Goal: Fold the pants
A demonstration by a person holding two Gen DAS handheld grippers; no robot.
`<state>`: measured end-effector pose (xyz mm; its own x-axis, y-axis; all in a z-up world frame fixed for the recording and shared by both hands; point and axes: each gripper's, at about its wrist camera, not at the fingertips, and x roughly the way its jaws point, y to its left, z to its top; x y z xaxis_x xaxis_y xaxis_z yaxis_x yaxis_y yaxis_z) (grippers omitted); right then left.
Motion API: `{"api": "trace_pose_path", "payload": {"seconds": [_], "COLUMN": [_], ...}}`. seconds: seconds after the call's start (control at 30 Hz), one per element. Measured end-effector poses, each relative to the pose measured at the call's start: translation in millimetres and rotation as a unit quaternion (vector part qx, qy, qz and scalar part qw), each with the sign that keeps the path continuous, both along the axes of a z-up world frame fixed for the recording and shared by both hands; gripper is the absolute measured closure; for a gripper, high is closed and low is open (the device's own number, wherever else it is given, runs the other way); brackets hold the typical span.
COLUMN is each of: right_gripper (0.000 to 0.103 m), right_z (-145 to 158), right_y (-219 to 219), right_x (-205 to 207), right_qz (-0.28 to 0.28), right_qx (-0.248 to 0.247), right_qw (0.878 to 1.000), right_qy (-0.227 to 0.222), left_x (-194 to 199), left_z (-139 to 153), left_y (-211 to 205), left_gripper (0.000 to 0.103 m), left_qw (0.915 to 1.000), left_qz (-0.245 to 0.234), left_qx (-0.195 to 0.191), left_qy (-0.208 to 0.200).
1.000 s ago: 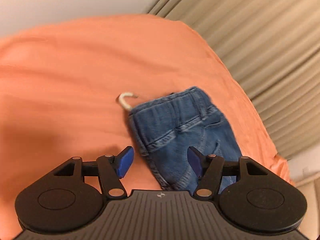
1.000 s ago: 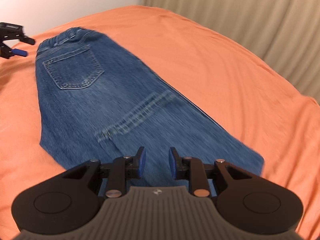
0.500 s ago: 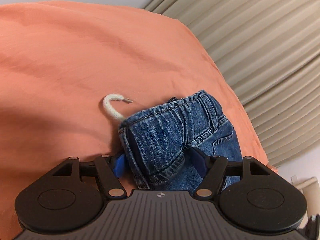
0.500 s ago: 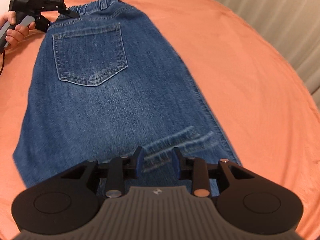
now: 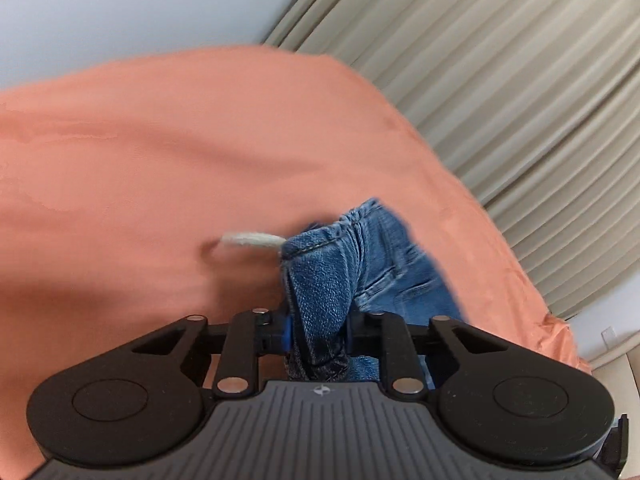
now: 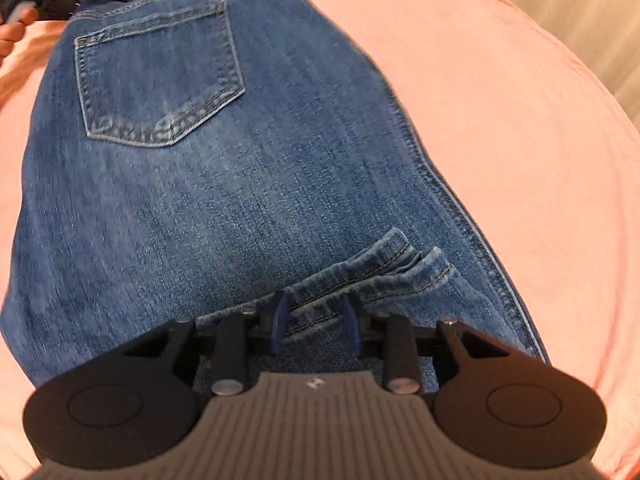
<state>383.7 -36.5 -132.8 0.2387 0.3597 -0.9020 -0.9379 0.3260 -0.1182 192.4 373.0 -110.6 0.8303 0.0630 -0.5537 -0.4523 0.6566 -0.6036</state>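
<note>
Pants (image 6: 248, 184) already doubled, hems on thigh — left gripper (image 5: 318, 336) closing on waistband, right gripper (image 6: 316, 326) parted above hems; final fold remains.

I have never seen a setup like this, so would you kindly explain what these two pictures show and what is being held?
No robot here: a person holds a hand-held gripper in each hand, each with a fisheye camera looking along its two fingers.

The left wrist picture shows the left hand-held gripper; its jaws are closing, pads already pressing on the waistband corner of the jeans, beside a white drawstring.

The right wrist picture shows the right hand-held gripper partly open over the leg hems, which lie folded up onto the jeans; no grip is visible. The other gripper appears top left.

Everything lies on an orange sheet, with curtains behind.
</note>
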Motion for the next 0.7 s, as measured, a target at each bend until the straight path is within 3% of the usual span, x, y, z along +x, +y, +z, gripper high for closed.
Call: {"api": "trace_pose_path", "payload": {"seconds": [0.2, 0.37, 0.57, 0.7], "right_gripper": [0.078, 0.077, 0.077, 0.077], "right_z": [44.3, 76.4, 95.8, 104.0], "right_y": [-45.9, -107.0, -180.1, -223.9], "right_x": [-3.3, -15.3, -40.6, -62.5], "right_qz": [-0.072, -0.138, -0.206, -0.22], "right_qx": [0.066, 0.095, 0.142, 0.161], "right_qw": [0.995, 0.986, 0.968, 0.962], "right_qy": [0.003, 0.007, 0.023, 0.027], "left_x": [1.4, 13.4, 40.2, 63.9], "left_z": [82.0, 151.8, 215.1, 227.3], "left_y": [-44.7, -113.8, -229.6, -310.2], "left_gripper": [0.082, 0.082, 0.083, 0.083], "left_qw": [0.9961, 0.9863, 0.9581, 0.9356], "left_qz": [-0.035, -0.062, -0.099, -0.134], "left_qx": [0.071, 0.141, 0.264, 0.323], "left_qy": [-0.04, -0.061, -0.053, -0.05]}}
